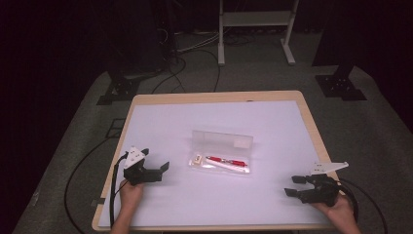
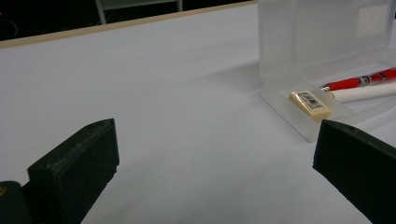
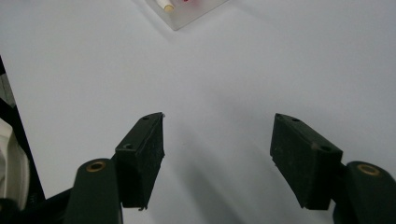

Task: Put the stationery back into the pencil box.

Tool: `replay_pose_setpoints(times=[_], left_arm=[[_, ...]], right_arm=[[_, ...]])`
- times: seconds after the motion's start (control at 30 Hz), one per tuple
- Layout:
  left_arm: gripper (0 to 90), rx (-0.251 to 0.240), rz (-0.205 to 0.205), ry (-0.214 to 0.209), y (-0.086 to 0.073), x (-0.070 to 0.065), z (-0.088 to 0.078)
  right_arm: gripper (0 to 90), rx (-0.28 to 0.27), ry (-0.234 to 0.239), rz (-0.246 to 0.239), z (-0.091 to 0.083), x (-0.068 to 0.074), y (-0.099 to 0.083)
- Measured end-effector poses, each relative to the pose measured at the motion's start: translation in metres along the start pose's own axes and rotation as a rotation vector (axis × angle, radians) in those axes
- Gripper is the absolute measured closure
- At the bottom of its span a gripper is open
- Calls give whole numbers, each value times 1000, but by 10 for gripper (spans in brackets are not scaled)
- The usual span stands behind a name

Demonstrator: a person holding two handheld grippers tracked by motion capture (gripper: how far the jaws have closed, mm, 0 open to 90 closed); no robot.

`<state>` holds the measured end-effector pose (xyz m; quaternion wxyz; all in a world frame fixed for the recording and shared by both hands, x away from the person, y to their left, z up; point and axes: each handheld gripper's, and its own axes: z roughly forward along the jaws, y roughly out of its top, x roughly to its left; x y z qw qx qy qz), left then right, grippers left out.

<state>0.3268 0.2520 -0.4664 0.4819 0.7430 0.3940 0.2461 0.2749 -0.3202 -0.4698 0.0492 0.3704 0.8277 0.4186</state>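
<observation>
Item: clear plastic pencil case [image 1: 221, 153], lid standing open, at the middle of the white-topped table [image 1: 160, 122]. Contents, lying in the tray: one red pen [image 1: 225, 161], one white pen [image 1: 226, 167] alongside and touching it, one small cream eraser [image 1: 197, 159] with a barcode label at the tray's left end. Left gripper [image 1: 164, 168]: on the table to the left of the case, jaws apart and empty, pointed toward the eraser end, near the case but not touching. Right gripper [image 1: 293, 185]: toward the table's front right corner, well apart from the case, jaws wide and empty, with bare tabletop between them in the right gripper view. Status, as judged: the three pieces appear already packed in the tray; nothing loose lies on the table. Remaining, as judged: folding the lid down and snapping the case closed, not yet begun.
</observation>
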Motion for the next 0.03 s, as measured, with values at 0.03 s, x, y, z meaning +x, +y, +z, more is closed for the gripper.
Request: replay_pose_setpoints(times=[0.03], left_arm=[[0,0,0,0,0,0,0]], right_arm=[[331,0,0,0,0,0,0]])
